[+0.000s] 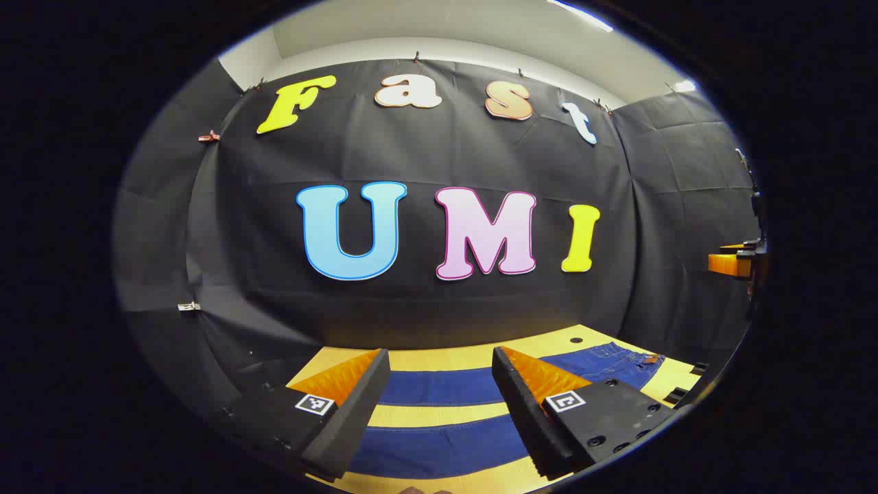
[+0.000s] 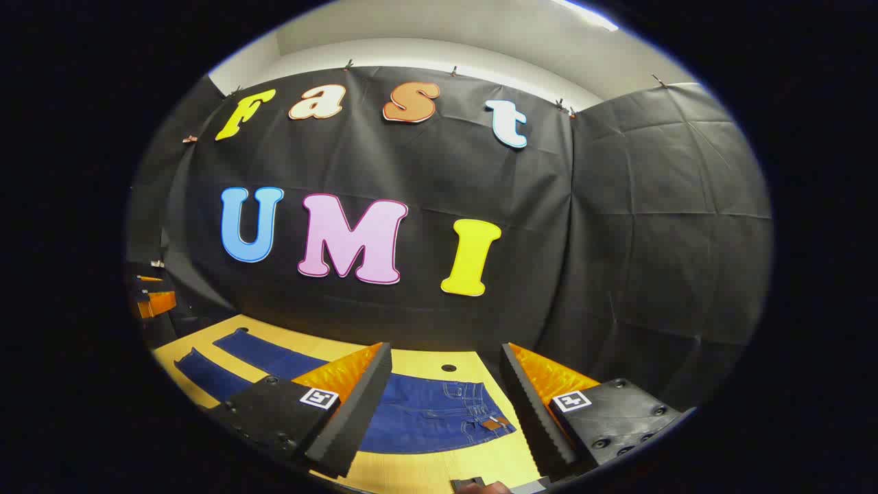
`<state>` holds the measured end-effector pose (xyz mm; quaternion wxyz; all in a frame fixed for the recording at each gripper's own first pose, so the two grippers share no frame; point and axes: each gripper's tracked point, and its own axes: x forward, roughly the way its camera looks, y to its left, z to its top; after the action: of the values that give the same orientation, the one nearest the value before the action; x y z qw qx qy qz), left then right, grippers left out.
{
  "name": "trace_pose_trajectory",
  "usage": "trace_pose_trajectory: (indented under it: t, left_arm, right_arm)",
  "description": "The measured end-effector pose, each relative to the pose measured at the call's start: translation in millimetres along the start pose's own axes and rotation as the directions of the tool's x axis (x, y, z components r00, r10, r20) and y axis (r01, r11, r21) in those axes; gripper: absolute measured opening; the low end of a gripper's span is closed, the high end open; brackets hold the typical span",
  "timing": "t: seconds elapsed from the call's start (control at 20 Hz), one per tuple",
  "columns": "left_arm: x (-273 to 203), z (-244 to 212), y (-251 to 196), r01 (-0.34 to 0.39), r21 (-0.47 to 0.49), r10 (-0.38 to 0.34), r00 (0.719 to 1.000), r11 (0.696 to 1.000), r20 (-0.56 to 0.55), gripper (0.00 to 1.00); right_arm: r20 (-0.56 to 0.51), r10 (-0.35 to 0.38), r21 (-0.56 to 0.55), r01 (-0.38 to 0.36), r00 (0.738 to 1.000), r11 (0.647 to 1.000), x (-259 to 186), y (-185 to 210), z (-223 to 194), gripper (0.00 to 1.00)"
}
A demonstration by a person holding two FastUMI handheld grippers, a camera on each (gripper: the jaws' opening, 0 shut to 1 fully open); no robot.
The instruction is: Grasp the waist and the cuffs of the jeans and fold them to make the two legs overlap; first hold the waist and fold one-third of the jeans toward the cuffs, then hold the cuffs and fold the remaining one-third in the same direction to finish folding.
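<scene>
Dark blue jeans [image 1: 439, 387] lie flat on the yellow wooden table [image 1: 439, 415], legs spread apart with table showing between them. In the left gripper view, the two legs run across below my left gripper [image 1: 439, 405], which is open above them; the waist [image 1: 627, 360] lies to the right. In the right gripper view, the waist end [image 2: 439, 412] with a brown patch sits under my right gripper [image 2: 446, 408], which is open above it, and the legs [image 2: 267, 357] stretch away to the left. Nothing is held.
The table [image 2: 425, 473] has a small round hole [image 2: 448, 368] near its far edge. The black cloth wall stands close behind the table. The other gripper appears at the right edge [image 1: 737, 264] of the left gripper view and at the left edge [image 2: 154, 302] of the right gripper view.
</scene>
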<state>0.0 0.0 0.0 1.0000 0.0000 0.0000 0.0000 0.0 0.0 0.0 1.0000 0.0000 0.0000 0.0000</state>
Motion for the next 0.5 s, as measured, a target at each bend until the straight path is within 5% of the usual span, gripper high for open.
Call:
trace_pose_trajectory:
  t: [0.5]
  left_arm:
    - [-7.2,4.2,4.9,-0.004,-0.007,0.004,1.000,1.000,0.015,0.96]
  right_arm:
    - [0.007,0.000,-0.002,0.000,1.000,1.000,-5.7,-1.2,0.8,0.97]
